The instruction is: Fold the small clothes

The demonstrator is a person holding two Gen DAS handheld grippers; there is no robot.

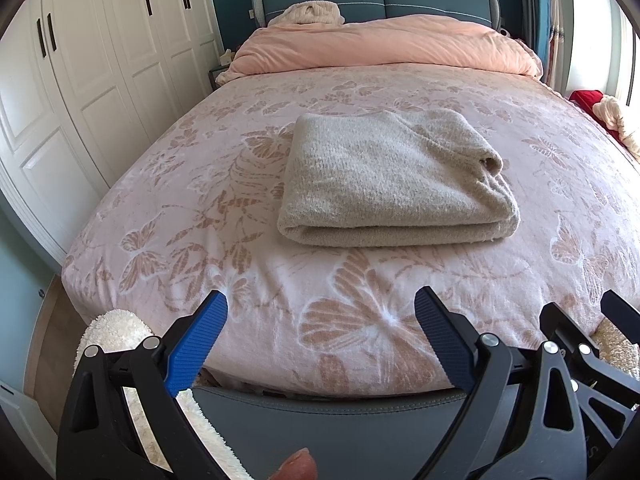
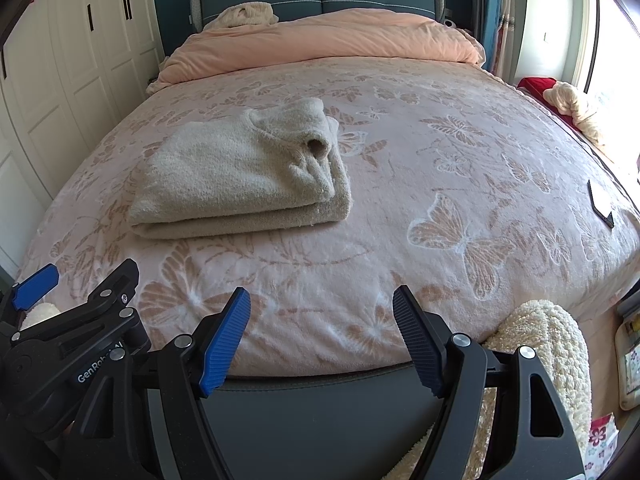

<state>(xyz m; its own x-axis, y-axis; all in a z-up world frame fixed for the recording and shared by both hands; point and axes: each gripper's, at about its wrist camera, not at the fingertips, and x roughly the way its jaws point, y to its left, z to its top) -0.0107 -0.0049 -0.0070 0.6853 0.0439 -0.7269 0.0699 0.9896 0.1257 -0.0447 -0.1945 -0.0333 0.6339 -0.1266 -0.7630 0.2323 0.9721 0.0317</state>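
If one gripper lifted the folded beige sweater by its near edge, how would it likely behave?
The folded beige sweater looks like soft, fuzzy knit, so it would probably droop and its stacked layers unfold. The fuzzy surface should resist slipping. Its loose collar roll may flop open. Both the left gripper and the right gripper are open and hold nothing.

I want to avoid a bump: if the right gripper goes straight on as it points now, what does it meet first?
Probably the bare bedspread near the foot of the bed. The right gripper is open and empty, and the sweater lies farther up and to the left of that line. Depth is uncertain.
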